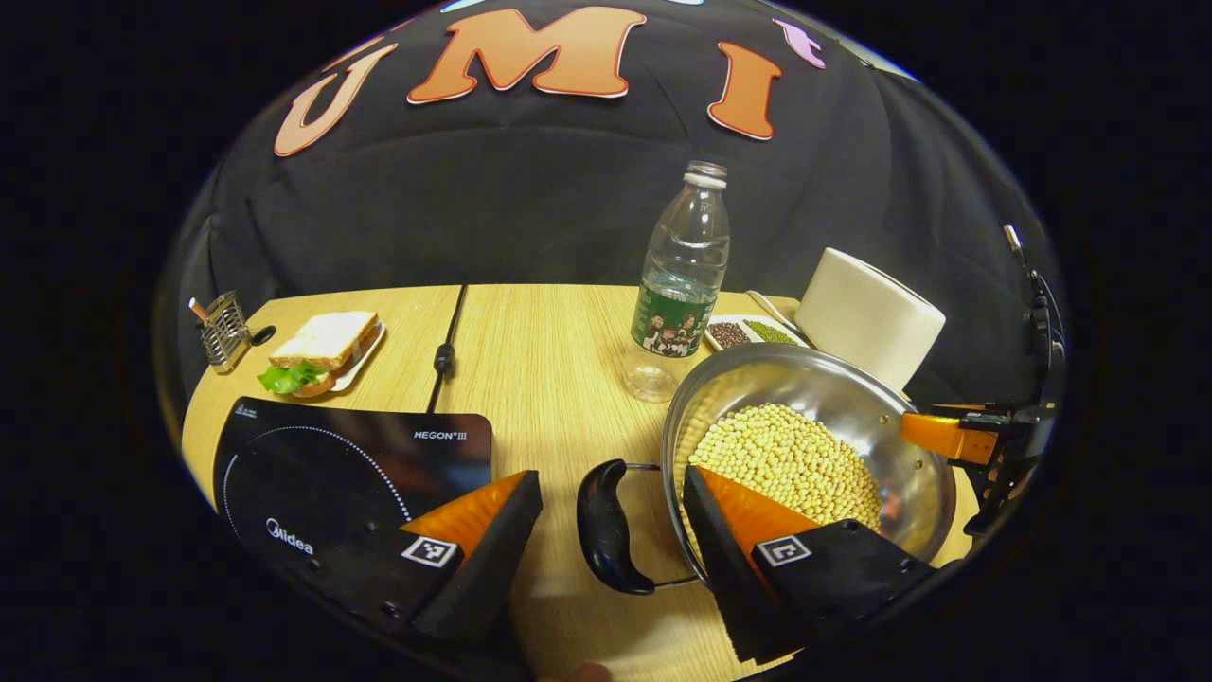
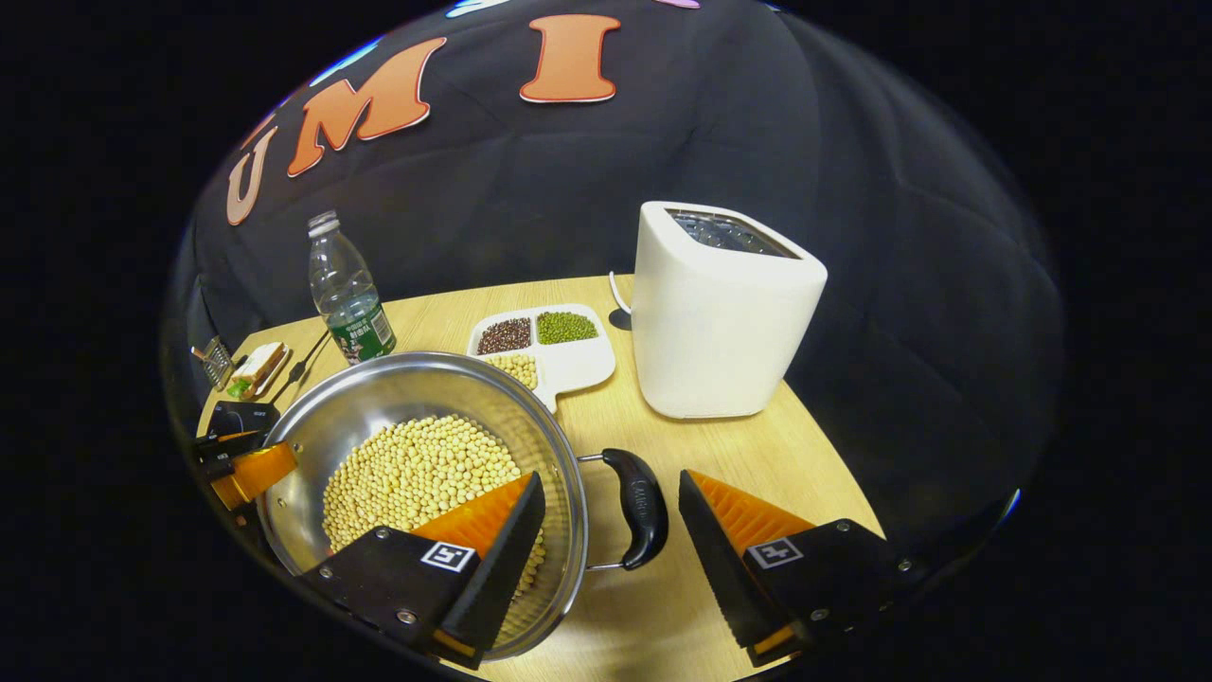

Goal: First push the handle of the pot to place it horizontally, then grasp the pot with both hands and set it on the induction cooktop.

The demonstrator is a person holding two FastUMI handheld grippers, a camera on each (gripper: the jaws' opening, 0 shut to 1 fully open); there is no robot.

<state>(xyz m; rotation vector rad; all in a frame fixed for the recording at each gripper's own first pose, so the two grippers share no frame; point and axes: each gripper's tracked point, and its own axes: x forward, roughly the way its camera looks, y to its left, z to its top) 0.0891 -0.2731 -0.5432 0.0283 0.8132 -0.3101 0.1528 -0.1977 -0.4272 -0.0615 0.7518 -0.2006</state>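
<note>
A steel pot [image 1: 833, 388] full of soybeans [image 1: 786, 455] stands on the wooden table, right of the black induction cooktop [image 1: 350, 474]. One black side handle [image 1: 606, 526] lies between the spread fingers of my left gripper [image 1: 611, 493], which is open and not pressing on it. On the pot's [image 2: 379, 398] other side, my right gripper [image 2: 609, 493] is open around the second handle [image 2: 639, 507], one finger over the beans [image 2: 417, 474], the other outside the handle. Each gripper shows across the pot: the right gripper [image 1: 956, 436], the left gripper [image 2: 246, 469].
Behind the pot stand a water bottle [image 1: 682, 275], a white toaster [image 2: 720, 322] and a divided dish of beans [image 2: 568, 360]. A sandwich on a plate [image 1: 322, 350], a small metal rack [image 1: 224, 332] and a black cable [image 1: 445, 350] are at the back left.
</note>
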